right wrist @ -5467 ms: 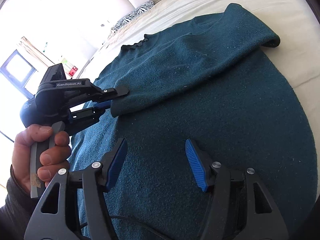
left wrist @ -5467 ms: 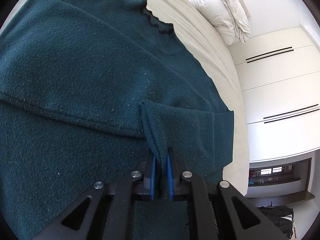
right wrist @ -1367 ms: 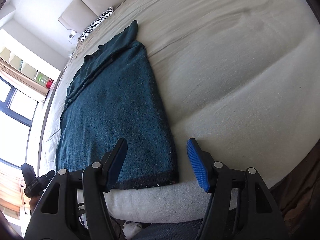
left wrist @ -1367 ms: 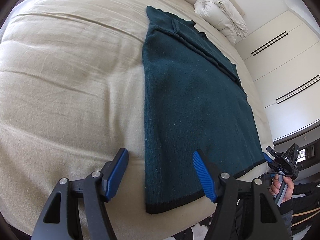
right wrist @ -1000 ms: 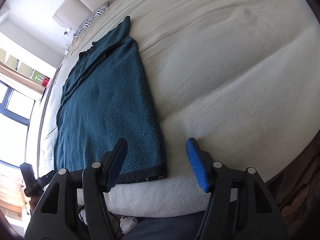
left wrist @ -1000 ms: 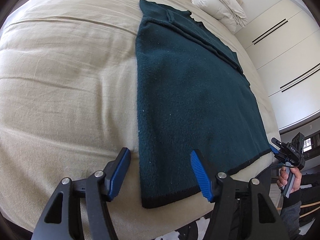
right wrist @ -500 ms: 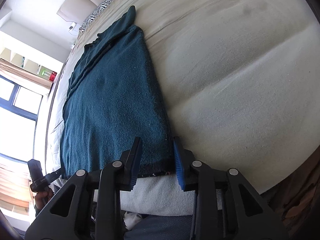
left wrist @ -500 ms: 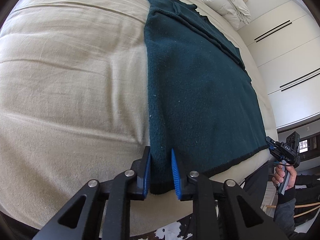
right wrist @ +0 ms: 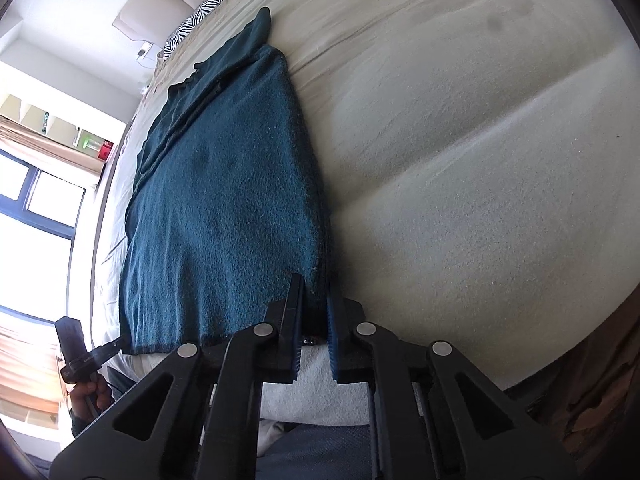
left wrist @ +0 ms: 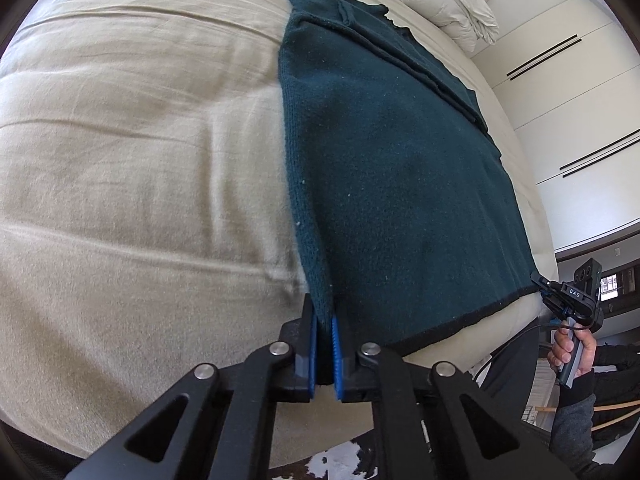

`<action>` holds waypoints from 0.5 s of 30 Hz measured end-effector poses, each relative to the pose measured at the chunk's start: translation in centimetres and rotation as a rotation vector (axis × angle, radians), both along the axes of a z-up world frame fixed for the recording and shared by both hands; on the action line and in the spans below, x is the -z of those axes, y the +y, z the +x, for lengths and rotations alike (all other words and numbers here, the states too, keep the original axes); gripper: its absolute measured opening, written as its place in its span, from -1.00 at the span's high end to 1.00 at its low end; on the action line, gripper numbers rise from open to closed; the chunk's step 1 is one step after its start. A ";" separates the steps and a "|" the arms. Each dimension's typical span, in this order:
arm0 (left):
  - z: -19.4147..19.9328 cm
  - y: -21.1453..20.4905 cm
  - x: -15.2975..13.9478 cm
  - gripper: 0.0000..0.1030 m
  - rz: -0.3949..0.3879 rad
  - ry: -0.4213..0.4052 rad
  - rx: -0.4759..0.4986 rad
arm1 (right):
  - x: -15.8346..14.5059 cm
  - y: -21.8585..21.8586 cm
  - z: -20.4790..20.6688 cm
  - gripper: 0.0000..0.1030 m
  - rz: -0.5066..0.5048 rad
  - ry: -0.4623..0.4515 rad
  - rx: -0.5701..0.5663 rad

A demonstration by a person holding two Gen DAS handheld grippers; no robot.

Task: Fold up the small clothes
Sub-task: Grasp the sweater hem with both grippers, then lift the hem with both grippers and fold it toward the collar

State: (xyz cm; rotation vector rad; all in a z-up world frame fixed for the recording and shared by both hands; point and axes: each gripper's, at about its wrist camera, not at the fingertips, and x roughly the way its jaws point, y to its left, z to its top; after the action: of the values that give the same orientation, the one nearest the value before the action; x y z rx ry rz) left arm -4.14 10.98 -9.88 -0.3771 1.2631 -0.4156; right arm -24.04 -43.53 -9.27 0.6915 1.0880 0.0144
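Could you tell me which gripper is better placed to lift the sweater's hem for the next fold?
Neither clearly: the left gripper and right gripper each clamp one hem corner of the sweater, so both look equally ready to lift together.

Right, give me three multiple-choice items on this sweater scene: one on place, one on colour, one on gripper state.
1. Where does the left gripper grip the sweater?
A. collar
B. a hem corner
C. a sleeve cuff

2. What colour is the sweater?
A. dark teal
B. red
C. white

3. How stands the right gripper?
A. wide open above the bed
B. shut on a pillow
C. shut on the sweater's other hem corner

Answers: 1 B, the blue pads pinch the corner by the dark hem band. 2 A, teal knit shows in both views. 3 C, its fingers squeeze the hem corner at the bed's edge.
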 end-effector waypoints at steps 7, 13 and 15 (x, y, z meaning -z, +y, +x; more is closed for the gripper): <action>-0.3 0.8 -1.7 0.86 -0.112 -0.038 -0.033 | -1.9 0.6 -0.6 0.88 0.001 -0.066 0.004; 1.2 2.2 -4.5 0.86 -0.306 -0.111 -0.101 | -5.3 1.1 0.5 0.88 0.044 -0.167 0.005; 2.2 2.6 -5.4 0.86 -0.358 -0.134 -0.123 | -6.5 1.4 1.5 0.88 0.050 -0.195 -0.001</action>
State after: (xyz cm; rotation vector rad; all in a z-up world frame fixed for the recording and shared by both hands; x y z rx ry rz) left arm -1.96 13.61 -4.50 -0.7151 1.0283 -0.5543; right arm -22.58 -42.09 -2.75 0.7187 0.9031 0.1086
